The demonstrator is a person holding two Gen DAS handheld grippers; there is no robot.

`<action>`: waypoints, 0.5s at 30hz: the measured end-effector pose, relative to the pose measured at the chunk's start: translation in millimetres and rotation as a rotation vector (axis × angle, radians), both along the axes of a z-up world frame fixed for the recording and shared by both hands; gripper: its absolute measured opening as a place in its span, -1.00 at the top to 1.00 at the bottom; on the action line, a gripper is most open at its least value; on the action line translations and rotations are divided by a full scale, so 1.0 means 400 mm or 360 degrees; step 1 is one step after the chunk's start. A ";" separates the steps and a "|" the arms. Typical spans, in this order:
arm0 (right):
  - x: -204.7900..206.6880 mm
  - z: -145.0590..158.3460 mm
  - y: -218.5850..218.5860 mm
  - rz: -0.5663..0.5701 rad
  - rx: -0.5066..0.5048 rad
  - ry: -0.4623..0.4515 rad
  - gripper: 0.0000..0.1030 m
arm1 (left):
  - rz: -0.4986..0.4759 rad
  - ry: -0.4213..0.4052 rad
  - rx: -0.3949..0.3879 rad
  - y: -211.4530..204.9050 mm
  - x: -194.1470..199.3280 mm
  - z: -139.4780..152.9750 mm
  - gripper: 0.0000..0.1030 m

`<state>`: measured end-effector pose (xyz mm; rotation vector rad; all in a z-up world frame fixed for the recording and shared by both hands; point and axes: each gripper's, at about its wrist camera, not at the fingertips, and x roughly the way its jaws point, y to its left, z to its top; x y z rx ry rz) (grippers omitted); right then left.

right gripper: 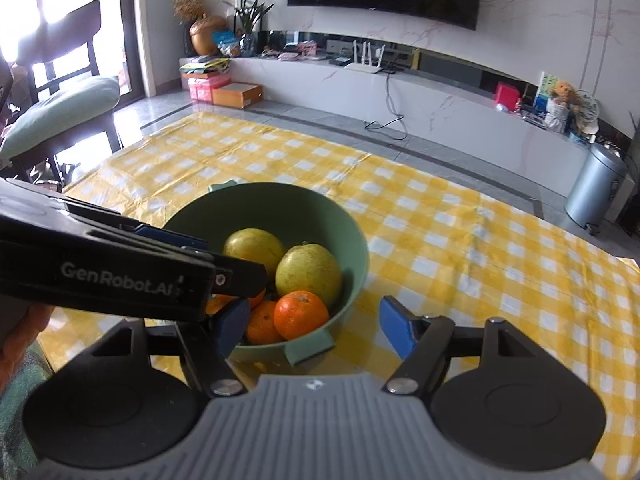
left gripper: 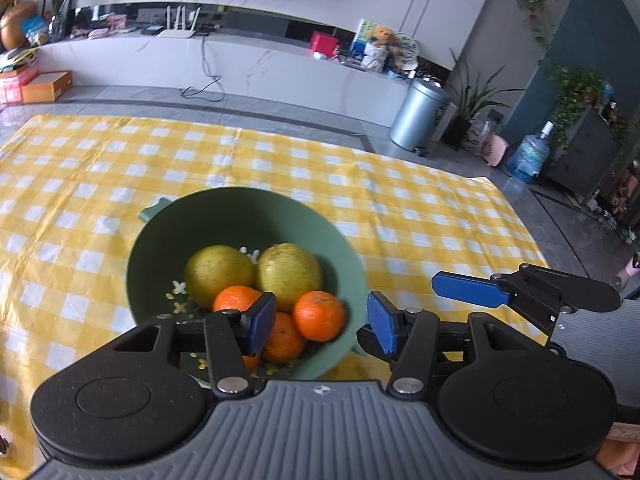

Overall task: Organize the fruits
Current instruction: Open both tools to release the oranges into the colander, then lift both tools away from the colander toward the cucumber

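Observation:
A green bowl (left gripper: 168,248) stands on the yellow checked cloth. It holds two yellow-green pears (left gripper: 218,274) (left gripper: 290,276) and several oranges (left gripper: 319,315). My left gripper (left gripper: 322,322) is open and empty over the bowl's near rim. My right gripper (right gripper: 314,330) is open and empty, just short of the bowl (right gripper: 352,240) at its near handle. The right gripper also shows in the left wrist view (left gripper: 470,291), to the right of the bowl. The left gripper's body (right gripper: 120,272) crosses the right wrist view over the bowl's left side. The pears (right gripper: 308,274) and an orange (right gripper: 301,315) show there too.
The yellow checked cloth (left gripper: 400,200) covers the table. Beyond it are a white TV bench (left gripper: 240,60), a metal bin (left gripper: 420,114) and plants. A chair with a cushion (right gripper: 60,108) stands at the left.

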<state>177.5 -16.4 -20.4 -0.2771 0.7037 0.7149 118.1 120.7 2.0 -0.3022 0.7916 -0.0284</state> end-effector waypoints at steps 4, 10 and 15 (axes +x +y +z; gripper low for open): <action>-0.033 0.018 -0.061 -0.0075 0.0037 -0.0019 -0.35 | -0.0075 -0.0028 0.0002 -0.046 -0.023 0.027 -0.20; -0.088 0.020 -0.162 -0.0204 0.0048 -0.0039 -0.40 | -0.0191 -0.0011 -0.0016 -0.111 -0.051 0.033 -0.20; -0.124 -0.009 -0.245 -0.0339 0.0055 0.0042 -0.40 | -0.0284 0.0035 0.0005 -0.173 -0.065 0.017 -0.20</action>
